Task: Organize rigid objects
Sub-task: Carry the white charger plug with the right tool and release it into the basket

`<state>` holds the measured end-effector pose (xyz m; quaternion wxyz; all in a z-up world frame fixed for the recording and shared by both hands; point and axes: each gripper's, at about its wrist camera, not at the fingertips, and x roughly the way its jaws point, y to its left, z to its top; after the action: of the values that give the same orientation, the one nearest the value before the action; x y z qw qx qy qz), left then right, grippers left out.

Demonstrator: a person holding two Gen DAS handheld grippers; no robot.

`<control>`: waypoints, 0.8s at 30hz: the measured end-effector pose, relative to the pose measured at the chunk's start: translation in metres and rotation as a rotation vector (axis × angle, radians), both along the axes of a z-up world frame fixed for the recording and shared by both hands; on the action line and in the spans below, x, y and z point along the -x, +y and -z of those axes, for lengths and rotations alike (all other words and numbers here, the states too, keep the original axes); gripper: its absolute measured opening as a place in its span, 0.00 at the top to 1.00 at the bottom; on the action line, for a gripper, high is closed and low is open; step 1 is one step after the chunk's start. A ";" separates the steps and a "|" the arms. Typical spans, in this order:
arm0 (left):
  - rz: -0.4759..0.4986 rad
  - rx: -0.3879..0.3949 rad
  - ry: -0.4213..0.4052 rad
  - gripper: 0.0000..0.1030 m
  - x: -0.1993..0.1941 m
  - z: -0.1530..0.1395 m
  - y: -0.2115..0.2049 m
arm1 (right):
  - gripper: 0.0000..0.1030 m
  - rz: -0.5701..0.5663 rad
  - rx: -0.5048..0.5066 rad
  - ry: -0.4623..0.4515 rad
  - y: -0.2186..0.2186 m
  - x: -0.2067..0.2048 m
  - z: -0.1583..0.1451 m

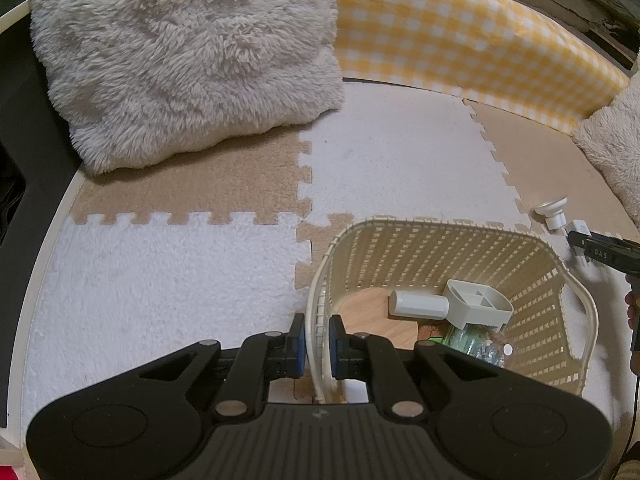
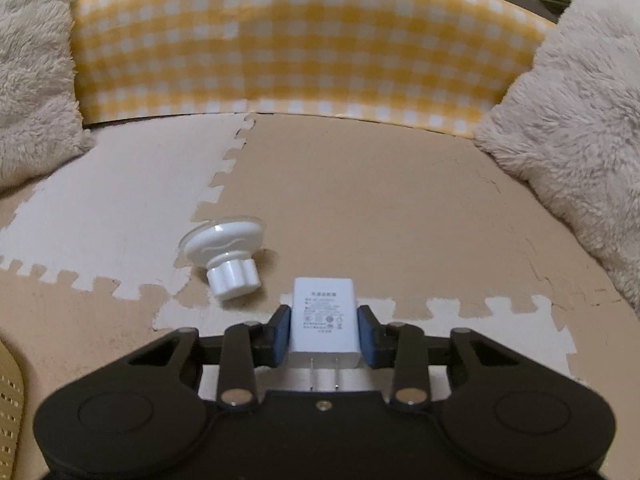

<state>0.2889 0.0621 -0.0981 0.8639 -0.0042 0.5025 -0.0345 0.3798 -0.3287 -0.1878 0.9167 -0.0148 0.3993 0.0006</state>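
My left gripper (image 1: 317, 330) is shut on the near rim of a cream lattice basket (image 1: 440, 240). Inside the basket lie a white cylinder (image 1: 418, 303), a grey divided holder (image 1: 478, 304) and a green-and-clear item (image 1: 468, 340). My right gripper (image 2: 323, 326) is shut on a white plug adapter (image 2: 323, 320), its prongs pointing back at the camera; it also shows in the left wrist view (image 1: 580, 228), just right of the basket. A white suction-cup knob (image 2: 226, 254) lies on the mat to the left of the adapter, and shows in the left wrist view (image 1: 554, 212).
The floor is beige and white puzzle mat (image 2: 360, 208). A yellow checked panel (image 2: 304, 48) stands at the back. Fluffy cream cushions sit at the left (image 1: 180, 52) and right (image 2: 572, 120). The basket's corner shows at the lower left of the right wrist view (image 2: 10, 392).
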 end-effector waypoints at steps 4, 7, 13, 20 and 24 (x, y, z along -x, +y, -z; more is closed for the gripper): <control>0.001 0.001 0.002 0.89 -0.002 0.001 0.000 | 0.65 -0.001 0.014 0.002 0.003 0.002 -0.001; 0.000 0.002 0.002 0.89 -0.002 0.001 0.001 | 0.65 -0.006 0.011 -0.003 0.004 0.005 -0.005; 0.001 0.001 0.003 0.89 -0.002 0.001 0.000 | 0.65 -0.024 -0.013 -0.054 0.009 0.013 -0.034; 0.004 -0.006 0.002 0.89 -0.002 0.000 0.000 | 0.65 -0.118 -0.036 -0.103 0.036 0.030 -0.080; 0.004 -0.006 0.002 0.89 -0.002 -0.001 0.001 | 0.65 -0.177 -0.079 -0.125 0.055 0.044 -0.104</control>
<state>0.2905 0.0634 -0.0975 0.8634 -0.0006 0.5034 -0.0346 0.3357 -0.2737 -0.0841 0.9361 -0.0138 0.3380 0.0966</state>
